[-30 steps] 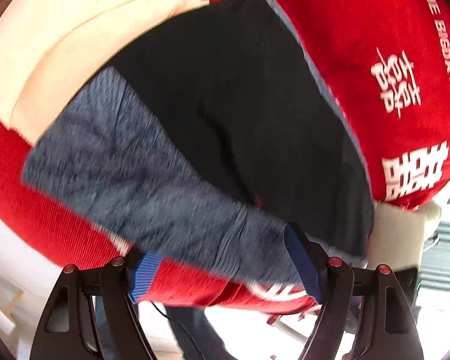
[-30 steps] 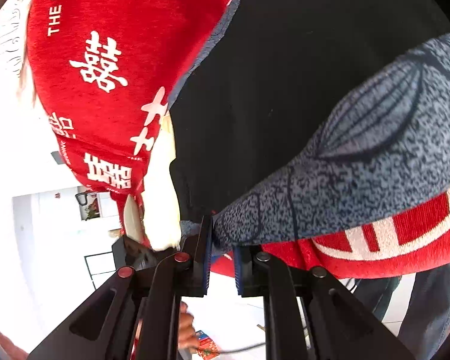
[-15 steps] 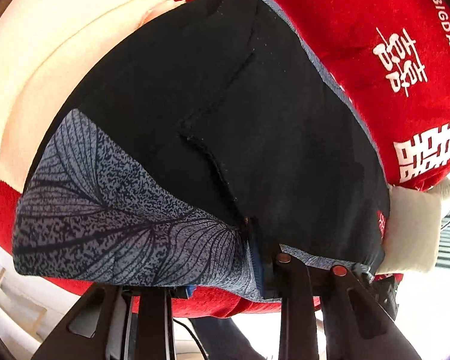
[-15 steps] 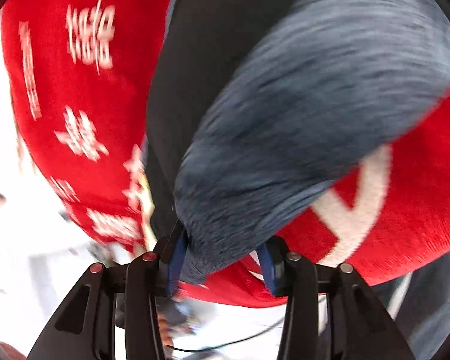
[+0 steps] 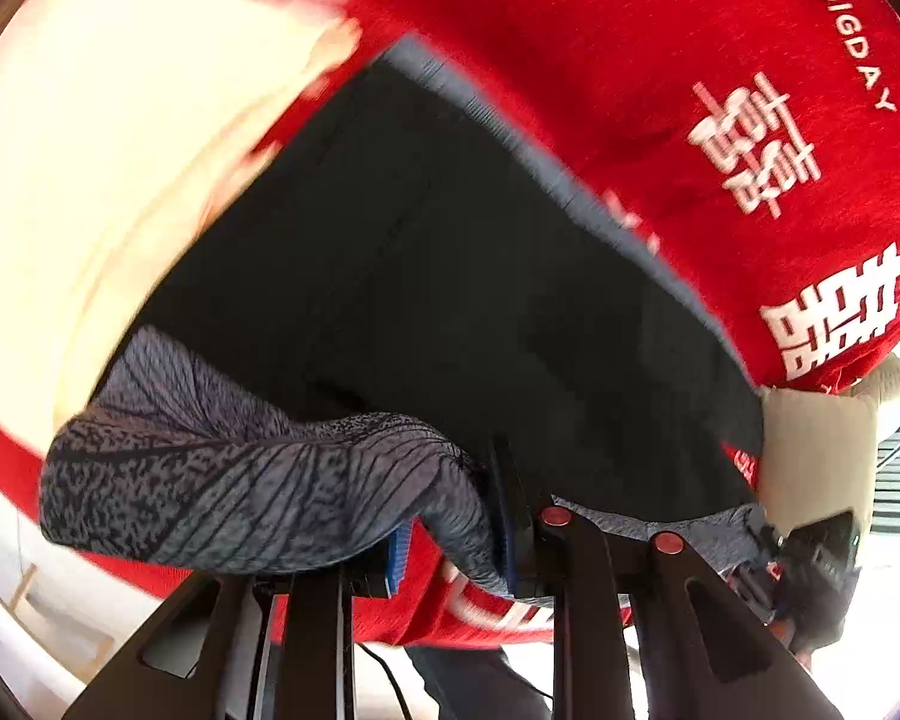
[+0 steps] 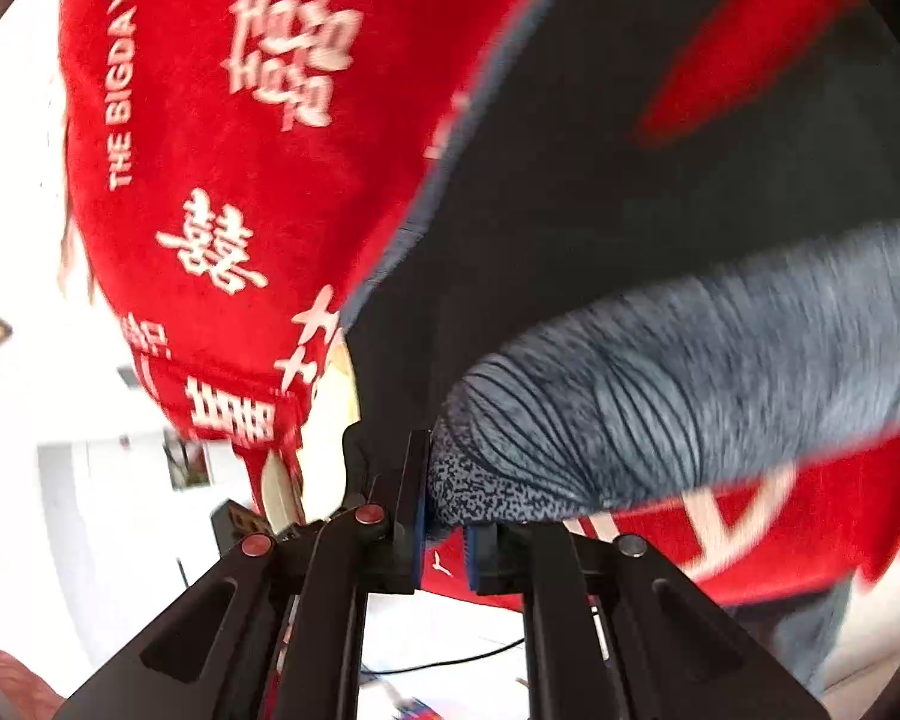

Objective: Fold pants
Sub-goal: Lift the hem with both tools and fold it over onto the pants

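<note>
Black pants (image 5: 450, 300) with a grey leaf-patterned band (image 5: 240, 480) lie on a red blanket (image 5: 660, 60). In the left wrist view my left gripper (image 5: 453, 540) has that grey band bunched between its blue pads; its jaws are closing and pinch the cloth, which is raised off the blanket. In the right wrist view the same pants (image 6: 570, 240) show, and my right gripper (image 6: 444, 516) is shut on the end of the grey band (image 6: 660, 396), which curls up over the black cloth.
The red blanket (image 6: 240, 180) bears white characters and covers a cream cushion (image 5: 120, 150). A beige pillow (image 5: 816, 456) and a dark device (image 5: 822, 546) sit at its right edge. A person's trouser leg (image 6: 810, 630) and a cable (image 6: 450, 660) show below.
The left jaws went from wide open to pinched on the grey band and lifted it. The right jaws opened briefly, then shut on the band again. The band now bunches above the blanket.
</note>
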